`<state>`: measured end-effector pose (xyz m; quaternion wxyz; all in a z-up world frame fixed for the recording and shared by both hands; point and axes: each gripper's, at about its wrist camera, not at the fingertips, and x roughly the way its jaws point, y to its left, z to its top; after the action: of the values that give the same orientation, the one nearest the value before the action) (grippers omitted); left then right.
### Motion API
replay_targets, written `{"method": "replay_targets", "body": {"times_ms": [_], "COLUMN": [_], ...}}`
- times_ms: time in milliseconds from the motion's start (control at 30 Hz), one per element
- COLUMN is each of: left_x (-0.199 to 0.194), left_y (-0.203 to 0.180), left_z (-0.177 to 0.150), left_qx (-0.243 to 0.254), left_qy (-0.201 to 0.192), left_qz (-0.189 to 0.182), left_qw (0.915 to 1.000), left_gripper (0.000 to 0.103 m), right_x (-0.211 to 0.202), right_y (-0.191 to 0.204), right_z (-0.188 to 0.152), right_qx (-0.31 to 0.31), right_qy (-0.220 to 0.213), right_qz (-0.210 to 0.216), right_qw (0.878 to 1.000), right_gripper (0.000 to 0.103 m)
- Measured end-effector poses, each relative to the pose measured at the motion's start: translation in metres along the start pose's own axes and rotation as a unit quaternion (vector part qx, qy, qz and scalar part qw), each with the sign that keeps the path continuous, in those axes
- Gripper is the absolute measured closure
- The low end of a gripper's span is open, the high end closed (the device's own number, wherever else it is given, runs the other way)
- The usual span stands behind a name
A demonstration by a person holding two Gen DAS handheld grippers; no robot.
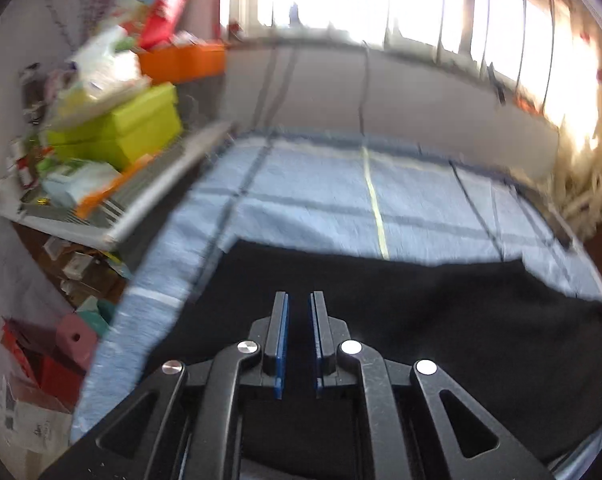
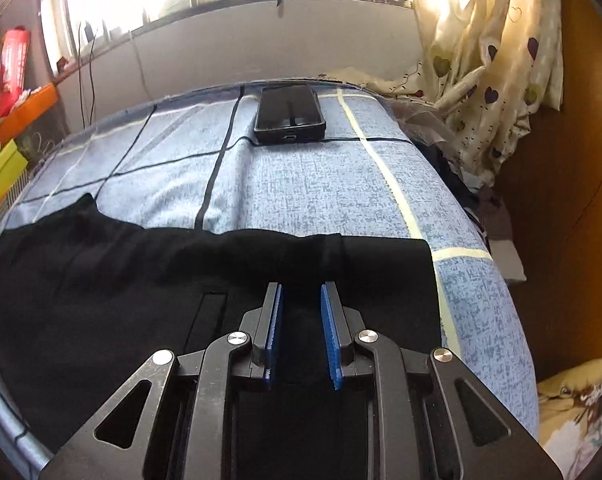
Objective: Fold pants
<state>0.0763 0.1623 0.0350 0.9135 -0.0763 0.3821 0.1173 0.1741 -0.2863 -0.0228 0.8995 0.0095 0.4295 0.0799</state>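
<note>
Black pants (image 1: 441, 304) lie spread flat across the near part of a blue checked cloth (image 1: 321, 192). They also show in the right wrist view (image 2: 141, 280), with their right edge ending near a pale yellow stripe. My left gripper (image 1: 299, 296) hovers over the pants with its jaws a narrow gap apart and nothing between them. My right gripper (image 2: 300, 288) is over the pants near their right end, jaws apart and empty. The left wrist view is blurred by motion.
A black phone (image 2: 289, 114) lies at the far edge of the cloth (image 2: 301, 184). A cluttered shelf with green boxes (image 1: 129, 128) and an orange bin (image 1: 185, 60) stands to the left. A heart-patterned curtain (image 2: 489, 64) hangs at the right. A window wall runs behind.
</note>
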Motion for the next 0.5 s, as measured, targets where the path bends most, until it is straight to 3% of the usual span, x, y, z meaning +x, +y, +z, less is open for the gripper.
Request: {"method": "replay_targets", "body": {"times_ms": [100, 133, 200, 233, 333, 500], "left_x": [0.028, 0.029, 0.026, 0.026, 0.028, 0.01], "left_y": [-0.005, -0.005, -0.001, 0.002, 0.007, 0.008], "left_z": [-0.008, -0.01, -0.01, -0.01, -0.01, -0.014], "left_qx": [-0.002, -0.002, -0.004, -0.008, -0.015, -0.008], "left_qy": [0.048, 0.046, 0.038, 0.038, 0.04, 0.034], "left_qz": [-0.015, -0.014, -0.014, -0.013, -0.027, -0.023], "left_qw": [0.9987, 0.9988, 0.9992, 0.9992, 0.9987, 0.9991], "left_gripper": [0.091, 0.091, 0.091, 0.091, 0.091, 0.091], "right_x": [-0.009, -0.018, -0.027, -0.026, -0.008, -0.034], "right_y": [0.003, 0.005, 0.006, 0.005, -0.007, 0.008], "right_z": [0.001, 0.0, -0.002, -0.003, -0.007, -0.007], "right_qx": [-0.004, -0.006, -0.01, -0.01, 0.003, -0.007], "right_qy": [-0.001, -0.014, -0.032, -0.034, -0.006, -0.027], "right_qz": [-0.002, 0.002, -0.001, -0.009, -0.016, -0.001], "right_qw": [1.0, 1.0, 0.999, 0.999, 1.0, 1.0], "right_gripper": [0.082, 0.081, 0.066, 0.064, 0.063, 0.063]}}
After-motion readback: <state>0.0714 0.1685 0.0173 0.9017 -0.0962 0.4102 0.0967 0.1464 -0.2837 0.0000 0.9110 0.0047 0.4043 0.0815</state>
